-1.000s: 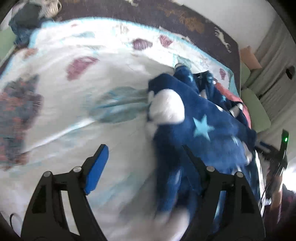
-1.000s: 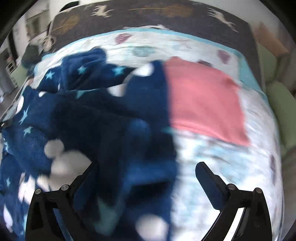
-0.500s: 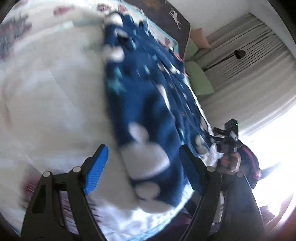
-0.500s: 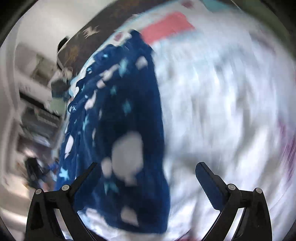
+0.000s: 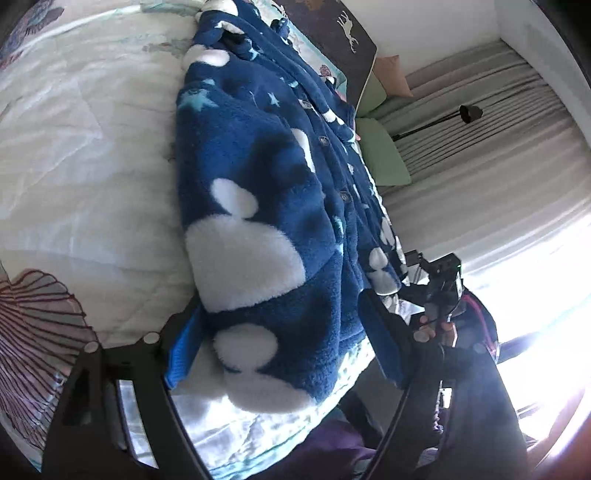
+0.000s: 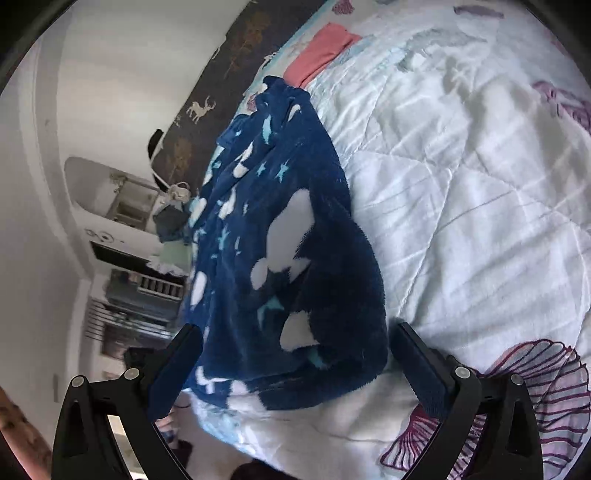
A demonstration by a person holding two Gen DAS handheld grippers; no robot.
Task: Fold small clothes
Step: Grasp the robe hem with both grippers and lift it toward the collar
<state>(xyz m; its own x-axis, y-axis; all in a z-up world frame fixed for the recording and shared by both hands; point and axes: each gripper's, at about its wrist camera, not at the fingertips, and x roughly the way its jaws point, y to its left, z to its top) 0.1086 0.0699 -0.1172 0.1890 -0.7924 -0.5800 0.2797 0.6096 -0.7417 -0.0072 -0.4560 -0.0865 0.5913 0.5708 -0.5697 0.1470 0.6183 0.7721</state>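
**Blue fleece garment spread on bed edge, both grippers wide apart**

Left wrist view: the white quilted bedspread with shell prints is seen at left. The left gripper is held with fingers spread wide, nothing clamped; the hem of the navy fleece garment with white clouds and pale stars is lying between them at the bed's near edge. The garment is stretched lengthwise towards the dark headboard with deer motifs. Further right, a green cushion and grey curtains are visible.

Right wrist view: the right gripper is likewise opened wide, with the garment's lower edge between the fingers, not pinched. A folded pink cloth is lying beyond it on the bedspread.
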